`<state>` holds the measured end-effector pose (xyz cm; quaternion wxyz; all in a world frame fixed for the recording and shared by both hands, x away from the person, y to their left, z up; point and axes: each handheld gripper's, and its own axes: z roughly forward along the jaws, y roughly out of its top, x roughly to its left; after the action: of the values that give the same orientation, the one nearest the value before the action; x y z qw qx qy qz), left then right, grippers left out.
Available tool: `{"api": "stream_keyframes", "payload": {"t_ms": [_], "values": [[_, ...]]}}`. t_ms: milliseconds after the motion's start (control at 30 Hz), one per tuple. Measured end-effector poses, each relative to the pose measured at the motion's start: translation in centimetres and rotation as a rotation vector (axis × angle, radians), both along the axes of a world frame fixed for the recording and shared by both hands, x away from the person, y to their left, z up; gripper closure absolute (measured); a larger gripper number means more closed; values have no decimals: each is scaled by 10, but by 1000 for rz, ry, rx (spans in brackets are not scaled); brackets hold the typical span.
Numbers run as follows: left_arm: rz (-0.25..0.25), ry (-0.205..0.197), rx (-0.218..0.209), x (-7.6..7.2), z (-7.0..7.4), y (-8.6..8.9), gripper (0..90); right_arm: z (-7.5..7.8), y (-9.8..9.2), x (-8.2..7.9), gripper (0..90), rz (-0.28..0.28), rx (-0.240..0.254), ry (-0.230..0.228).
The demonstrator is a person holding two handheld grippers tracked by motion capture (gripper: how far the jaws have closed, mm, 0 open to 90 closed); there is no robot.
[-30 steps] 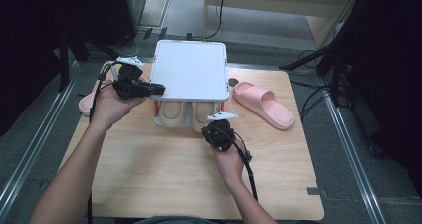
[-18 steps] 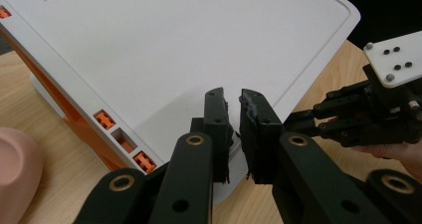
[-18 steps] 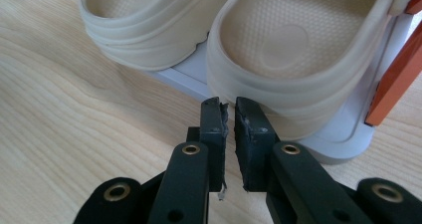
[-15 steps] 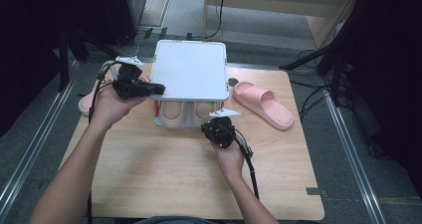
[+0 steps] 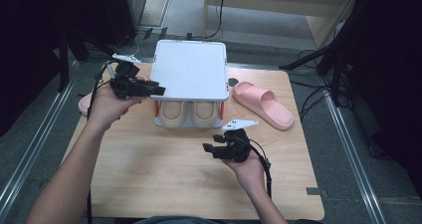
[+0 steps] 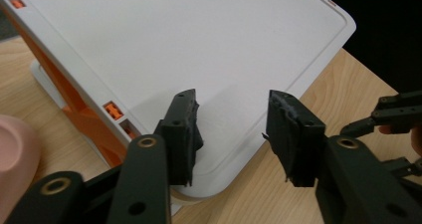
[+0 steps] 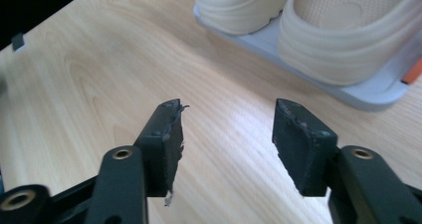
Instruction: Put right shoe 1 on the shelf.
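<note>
Left gripper (image 5: 158, 90) at the white rack's lid (image 5: 189, 74), jaws just sprung wide, nothing between them. Beige slippers (image 5: 190, 112) tucked side by side on the rack's lower shelf, mid-desk (image 5: 149, 174). Right gripper (image 5: 208, 148) drawn back from the shelf, jaws just opened and empty; stowing probably finished, pink slipper (image 5: 263, 104) still loose.

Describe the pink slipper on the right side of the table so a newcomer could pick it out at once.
Start at the white shoe rack at the middle back of the wooden table. Just right of it, flat on the tabletop, lies the pink slipper, angled toward the right edge. The beige slippers sit inside the rack; another pink one sits by the left hand.
</note>
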<state>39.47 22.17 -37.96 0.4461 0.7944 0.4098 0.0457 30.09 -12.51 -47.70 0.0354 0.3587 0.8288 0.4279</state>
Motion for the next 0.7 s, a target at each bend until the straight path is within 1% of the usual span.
{"api": "stream_keyframes", "payload": {"t_ms": [67, 133, 233, 267, 367, 467, 567, 600, 633, 700], "values": [[2, -4, -10, -3, 3, 2, 489, -1, -6, -4, 407, 4, 3, 8], [4, -30, -5, -7, 6, 5, 462, -2, -12, -8, 387, -1, -5, 19], [12, -47, 4, -12, 10, 10, 434, 0, -19, -12, 372, -4, -11, 26], [20, -50, 4, -13, 10, 12, 426, 2, -22, -13, 370, -15, -6, 30], [33, -55, 8, -16, 12, 19, 409, 5, -29, -14, 362, -31, -3, 14], [54, -66, 1, -20, 14, 30, 401, 8, -35, -13, 354, -45, 2, 8], [81, -60, -10, -22, 13, 40, 388, 8, -40, -7, 353, -56, -2, 14], [90, -56, -5, -23, 12, 44, 384, 8, -41, -5, 359, -57, -2, 19], [100, -54, -3, -24, 11, 47, 379, 8, -42, -3, 371, -69, -11, 13], [116, -51, 3, -26, 10, 53, 375, 9, -43, 0, 374, -81, -3, 11]]}}
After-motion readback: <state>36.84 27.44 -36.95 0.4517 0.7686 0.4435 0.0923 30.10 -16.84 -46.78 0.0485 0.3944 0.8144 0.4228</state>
